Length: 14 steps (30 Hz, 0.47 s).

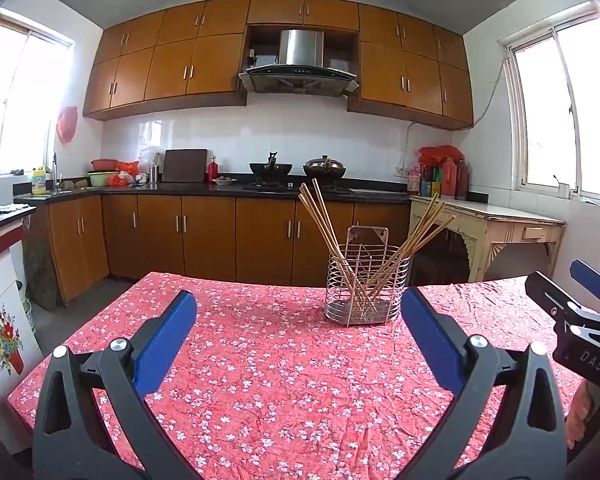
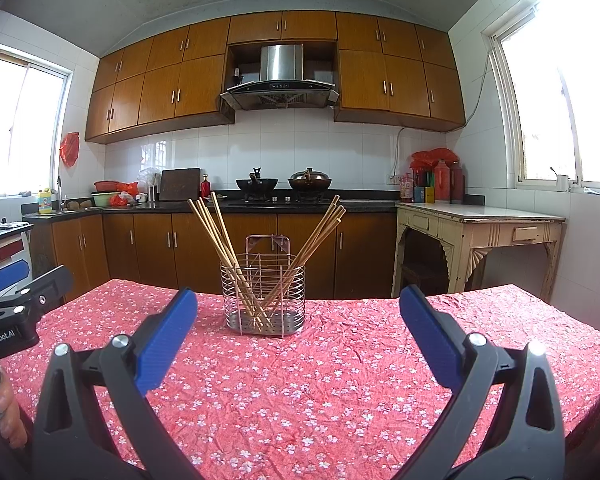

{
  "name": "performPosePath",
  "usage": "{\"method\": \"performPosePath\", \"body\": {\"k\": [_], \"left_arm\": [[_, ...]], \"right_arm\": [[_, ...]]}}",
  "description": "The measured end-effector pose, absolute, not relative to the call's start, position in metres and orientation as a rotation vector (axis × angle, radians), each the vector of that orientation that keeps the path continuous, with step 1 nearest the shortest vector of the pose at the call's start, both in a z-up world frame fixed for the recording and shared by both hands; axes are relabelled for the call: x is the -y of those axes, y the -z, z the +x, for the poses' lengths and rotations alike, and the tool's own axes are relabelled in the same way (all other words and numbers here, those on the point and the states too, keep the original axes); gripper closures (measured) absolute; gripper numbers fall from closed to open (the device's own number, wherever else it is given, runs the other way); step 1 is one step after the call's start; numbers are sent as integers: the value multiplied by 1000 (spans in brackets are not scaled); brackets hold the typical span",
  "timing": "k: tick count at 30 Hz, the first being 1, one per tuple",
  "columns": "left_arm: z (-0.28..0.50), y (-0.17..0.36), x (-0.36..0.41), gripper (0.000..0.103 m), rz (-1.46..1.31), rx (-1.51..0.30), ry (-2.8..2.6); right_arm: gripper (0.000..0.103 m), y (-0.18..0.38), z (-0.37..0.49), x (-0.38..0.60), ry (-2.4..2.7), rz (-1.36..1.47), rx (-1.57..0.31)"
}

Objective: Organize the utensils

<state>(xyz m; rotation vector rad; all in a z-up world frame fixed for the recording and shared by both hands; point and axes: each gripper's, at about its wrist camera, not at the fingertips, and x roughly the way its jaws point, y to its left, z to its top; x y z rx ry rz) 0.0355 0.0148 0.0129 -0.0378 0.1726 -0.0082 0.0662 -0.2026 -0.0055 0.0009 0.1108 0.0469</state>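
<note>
Standing on the counter [image 2: 340, 392], which is spread with a red floral cloth [image 1: 260, 360], the wire utensil holder [image 1: 366, 296] sits ahead of both sets of jaws and touches neither. In the left wrist view it lies at about 1 o'clock, just inside the right-hand blue finger; in the right wrist view the same holder [image 2: 263, 300] lies near 12 o'clock, closer to the left-hand blue finger. The left gripper [image 1: 299, 316] has its jaws spread wide with nothing between them but cloth, and the right gripper [image 2: 299, 314] is likewise spread wide and empty. Each gripper shows at the edge of the other's view: the right one at 3 o'clock in the left wrist view, its black body lettered "DAS", and the left one at 9 o'clock in the right wrist view, lettered "GenRobot.AI". A bare part of the person's hand [image 2: 8, 416] shows below that lettering. Inside the holder stand wooden chopsticks [image 2: 228, 248] in two fans, one bunch leaning toward 11 o'clock and the other toward 1 o'clock, their lower ends crossing near the perforated base. Far behind, on the dark kitchen worktop, a yellow bottle [image 2: 45, 201] bears a label too small to read, and two dark woks [image 2: 284, 184] sit on the stove.
</note>
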Motion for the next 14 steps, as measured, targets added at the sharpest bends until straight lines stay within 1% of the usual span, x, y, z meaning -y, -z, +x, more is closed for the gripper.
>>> {"method": "performPosePath", "body": {"k": [14], "left_arm": [[35,-13,-14,2,-46,-173,15]], "right_arm": [[4,6,66,202,-48,2,-111]]}}
